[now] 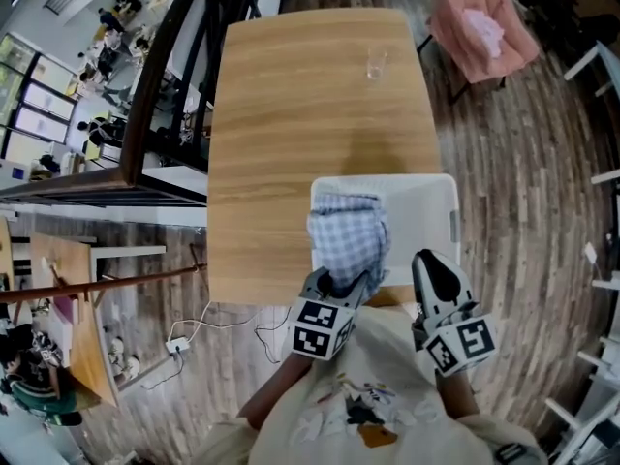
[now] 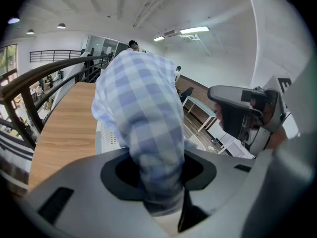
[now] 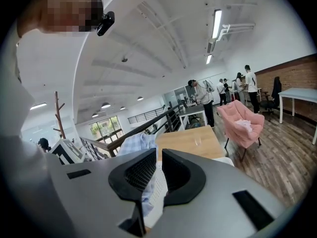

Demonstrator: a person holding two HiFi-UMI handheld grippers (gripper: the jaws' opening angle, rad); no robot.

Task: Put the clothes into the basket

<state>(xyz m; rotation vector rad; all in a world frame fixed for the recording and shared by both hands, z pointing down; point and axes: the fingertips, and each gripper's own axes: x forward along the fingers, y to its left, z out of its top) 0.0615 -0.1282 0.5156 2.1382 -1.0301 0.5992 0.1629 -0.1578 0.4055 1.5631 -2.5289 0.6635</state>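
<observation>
A blue-and-white checked cloth (image 1: 347, 235) hangs bunched from my left gripper (image 1: 339, 284), which is shut on it. The cloth is over the left half of the white basket (image 1: 426, 197), which stands at the near edge of the wooden table (image 1: 291, 114). In the left gripper view the cloth (image 2: 143, 113) rises out of the jaws and fills the middle, with the basket's wall (image 2: 105, 138) behind it. My right gripper (image 1: 433, 267) is at the basket's near right corner, jaws together and empty. Its own view shows the cloth (image 3: 136, 144) just beyond them to the left.
A clear glass (image 1: 376, 64) stands at the table's far end. A pink armchair (image 1: 480, 22) with a cloth on it is beyond the table to the right. A dark railing (image 1: 165, 66) runs along the table's left side. Cables lie on the floor at the near left.
</observation>
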